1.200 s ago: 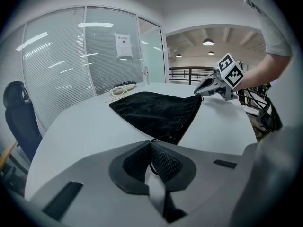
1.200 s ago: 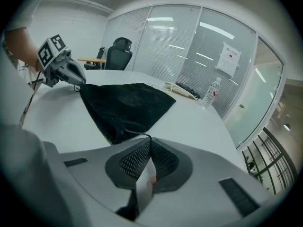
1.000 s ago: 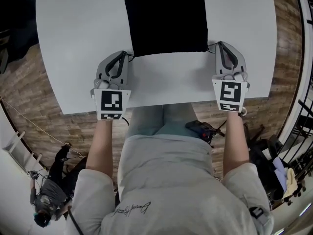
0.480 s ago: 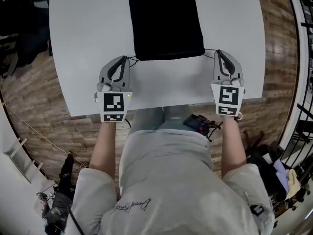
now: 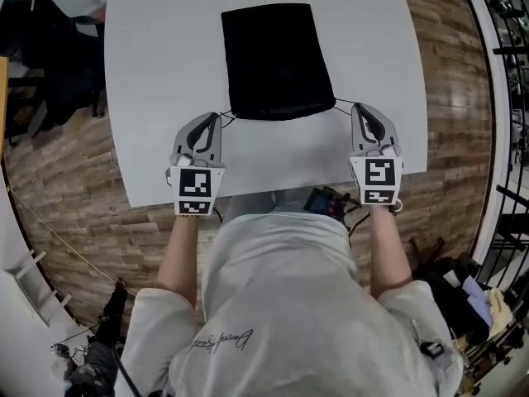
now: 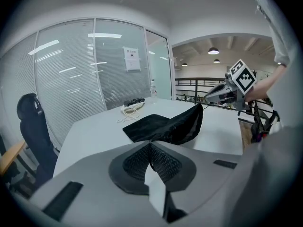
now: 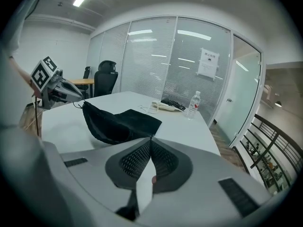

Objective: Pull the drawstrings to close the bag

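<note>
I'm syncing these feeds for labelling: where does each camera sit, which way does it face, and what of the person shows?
Head view: on the person's head, facing steeply down at the table, bag, left gripper and right gripper; forearms and torso show.
Left gripper view: on the left gripper, looking along its jaws over the bag to the right gripper; right forearm shows.
Right gripper view: the mirror, facing the left gripper; left forearm shows.
Both gripper views share the bag; each gripper is shut on a drawstring.

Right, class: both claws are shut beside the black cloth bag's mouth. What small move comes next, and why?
Probably pull the left claw and right claw sideways apart: each pinches a thin black drawstring, and the mouth of the black cloth bag looks wide, not yet gathered.
</note>
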Available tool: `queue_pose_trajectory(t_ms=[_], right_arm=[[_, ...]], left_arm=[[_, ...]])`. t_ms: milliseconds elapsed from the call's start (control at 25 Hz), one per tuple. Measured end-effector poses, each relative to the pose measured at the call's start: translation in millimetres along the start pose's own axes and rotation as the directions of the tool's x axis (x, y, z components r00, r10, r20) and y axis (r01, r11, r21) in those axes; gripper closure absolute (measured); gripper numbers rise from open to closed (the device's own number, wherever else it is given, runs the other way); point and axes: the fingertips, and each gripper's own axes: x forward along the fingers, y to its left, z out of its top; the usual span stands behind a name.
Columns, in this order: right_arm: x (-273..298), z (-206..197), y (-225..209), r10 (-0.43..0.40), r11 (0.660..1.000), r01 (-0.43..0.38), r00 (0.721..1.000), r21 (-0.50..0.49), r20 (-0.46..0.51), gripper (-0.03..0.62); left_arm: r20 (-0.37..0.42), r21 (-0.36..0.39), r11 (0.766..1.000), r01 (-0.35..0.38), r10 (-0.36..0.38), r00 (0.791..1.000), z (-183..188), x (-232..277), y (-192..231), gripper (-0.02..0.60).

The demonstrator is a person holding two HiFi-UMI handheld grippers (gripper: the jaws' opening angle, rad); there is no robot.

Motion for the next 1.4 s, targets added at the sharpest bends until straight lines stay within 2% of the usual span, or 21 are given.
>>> queue_pose_trajectory(t_ms=[240,400,600,800,1160,1400], right_arm=[[0,8,-1,0.0,1.0,0.0,1.0,0.01,-0.001,0.568],[9,-6,1,0.007,1.0,-0.006,0.999,0.014,-0.043,0.568],[7,-8,2,-0.007,1.0,0.007,0.999,0.007,-0.046,0.568],[-3,14,-5,-0.033,0.999,0.033,0.999,-0.007,0.009,0.568],[-24,65,-23,-0.103,0.994,0.106,0.987,-0.02,0.123,0.568],[-31,72,-34,-0.133,0.99,0.139,0.981,-0.027,0.142,0.568]], left_arm=[[0.024,0.002,1.0,0.009,-0.009,1.0,14,-5,1,0.568],[0.024,0.013,1.0,0.012,-0.012,1.0,17,-7,1,0.568],[0.027,0.023,1.0,0.01,-0.01,1.0,17,-9,5,0.568],[0.057,0.034,0.999,0.0,-0.002,0.998,32,-14,5,0.568],[0.143,0.049,0.995,-0.085,0.077,0.987,72,-34,23,0.568],[0.161,0.073,0.991,-0.113,0.1,0.982,83,-44,29,0.568]])
